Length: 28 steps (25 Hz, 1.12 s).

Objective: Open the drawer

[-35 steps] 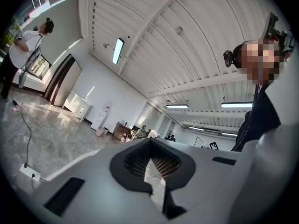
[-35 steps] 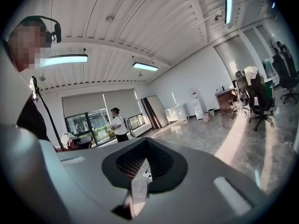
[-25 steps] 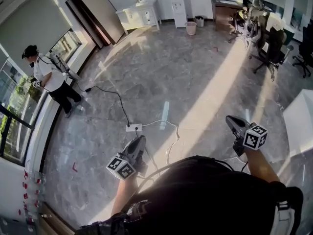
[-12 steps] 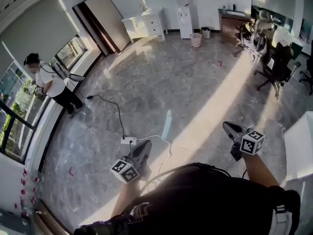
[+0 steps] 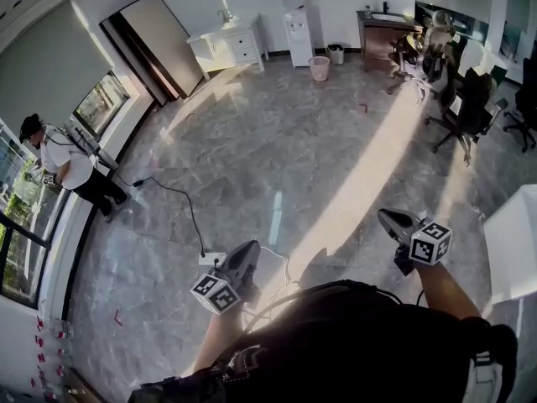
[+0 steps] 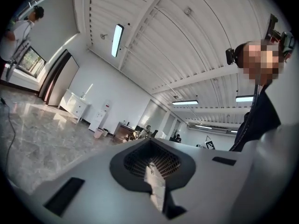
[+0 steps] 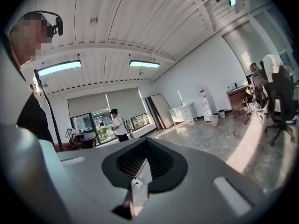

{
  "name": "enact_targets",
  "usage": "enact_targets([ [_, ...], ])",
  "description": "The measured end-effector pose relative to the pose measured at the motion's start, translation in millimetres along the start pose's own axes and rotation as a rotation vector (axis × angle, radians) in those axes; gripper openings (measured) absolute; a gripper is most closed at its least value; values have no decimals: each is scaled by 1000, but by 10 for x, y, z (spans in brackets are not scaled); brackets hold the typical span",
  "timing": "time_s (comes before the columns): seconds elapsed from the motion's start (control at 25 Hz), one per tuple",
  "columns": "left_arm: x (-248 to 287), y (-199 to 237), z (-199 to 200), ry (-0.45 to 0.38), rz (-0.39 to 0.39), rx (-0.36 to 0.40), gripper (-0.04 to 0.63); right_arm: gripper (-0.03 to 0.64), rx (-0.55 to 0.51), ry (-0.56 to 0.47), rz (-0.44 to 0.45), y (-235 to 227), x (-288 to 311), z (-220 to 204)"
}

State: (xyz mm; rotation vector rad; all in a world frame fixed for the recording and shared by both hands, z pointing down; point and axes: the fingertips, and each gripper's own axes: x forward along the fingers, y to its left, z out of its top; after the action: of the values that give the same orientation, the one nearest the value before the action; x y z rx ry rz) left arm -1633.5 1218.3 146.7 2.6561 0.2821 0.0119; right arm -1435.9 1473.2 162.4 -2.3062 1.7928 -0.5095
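Observation:
A white cabinet with drawers (image 5: 225, 47) stands against the far wall, across a wide marble floor from me. It also shows small in the left gripper view as the cabinet (image 6: 74, 104) and in the right gripper view as the cabinet (image 7: 183, 112). My left gripper (image 5: 249, 248) is held level in front of my body, shut, with nothing in it (image 6: 151, 148). My right gripper (image 5: 385, 217) is held level on the other side, its jaws also together and empty (image 7: 145, 144). Both are far from the cabinet.
A power strip (image 5: 211, 259) with its cable lies on the floor just ahead of the left gripper. A person (image 5: 65, 170) stands by the left windows. Office chairs (image 5: 466, 99) and a white table (image 5: 513, 242) are at the right. A water dispenser (image 5: 295, 23) and a pink bin (image 5: 319, 67) stand beside the cabinet.
The whole view has shifted as I walk across the floor; the power strip has slid down and left toward the left gripper. Both grippers keep their pose in front of me.

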Motion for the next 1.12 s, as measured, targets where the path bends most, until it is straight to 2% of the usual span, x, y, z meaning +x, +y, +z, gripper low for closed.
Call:
enact_targets([
  [0.32, 456, 1168, 771, 4, -97, 25, 0, 2, 1, -45, -113, -200, 1055, 500],
  [0.52, 587, 1964, 1212, 5, -123, 30, 0, 2, -12, -59, -127, -258, 1858, 736],
  [0.8, 830, 2557, 1447, -35, -68, 18, 0, 2, -8, -15, -95, -627, 2618, 894],
  [1.0, 872, 3004, 1475, -37, 47, 7, 0, 2, -3, -5, -32, -977, 3157, 1000],
  [1.12, 1082, 3175, 1530, -50, 101, 22, 0, 2, -6, 1, 19, -1304, 3475, 1117],
])
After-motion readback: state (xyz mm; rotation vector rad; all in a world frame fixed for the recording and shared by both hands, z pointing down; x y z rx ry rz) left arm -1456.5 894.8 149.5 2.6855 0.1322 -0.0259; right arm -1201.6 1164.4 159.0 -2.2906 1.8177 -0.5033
